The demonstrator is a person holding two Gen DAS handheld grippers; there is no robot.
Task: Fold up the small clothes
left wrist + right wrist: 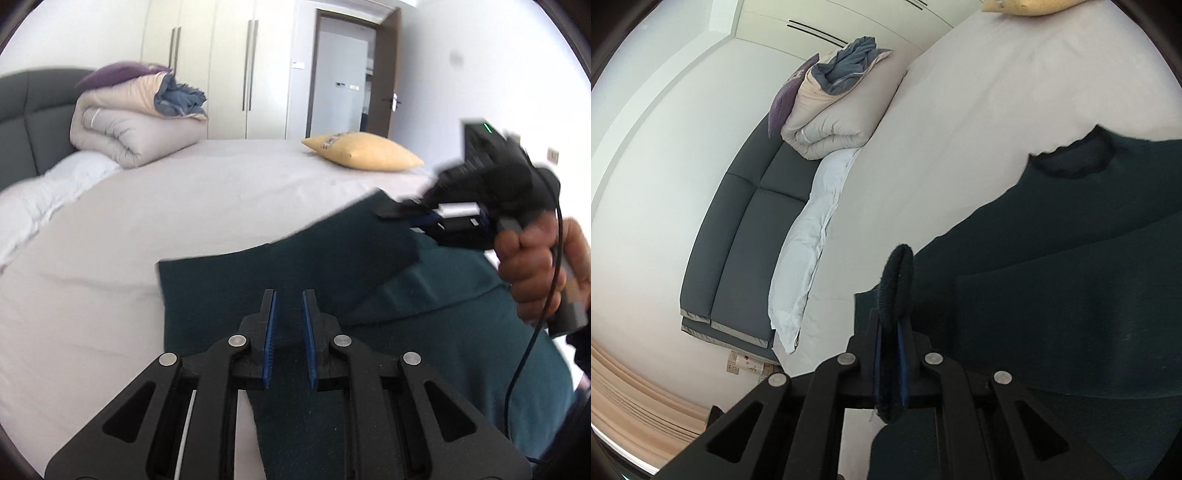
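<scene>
A big bed with a pale sheet (129,229) fills the room. A dark teal cloth garment (424,332) lies on it. The right gripper (891,332) pinches its folded edge tight. The left gripper (289,317) hangs over it, fingers slightly apart, holding nothing.

Even, soft daylight fills both views; the white walls and pale bed (184,206) are close to overexposed, and the dark green garment (1071,295) shows little detail. Shadows are faint. The right claw (424,218) and the hand (535,266) holding it are smeared by motion blur in the left wrist view. Fisheye distortion bends the wardrobe (229,66) and headboard (738,229); black vignetting fills the corners.
</scene>
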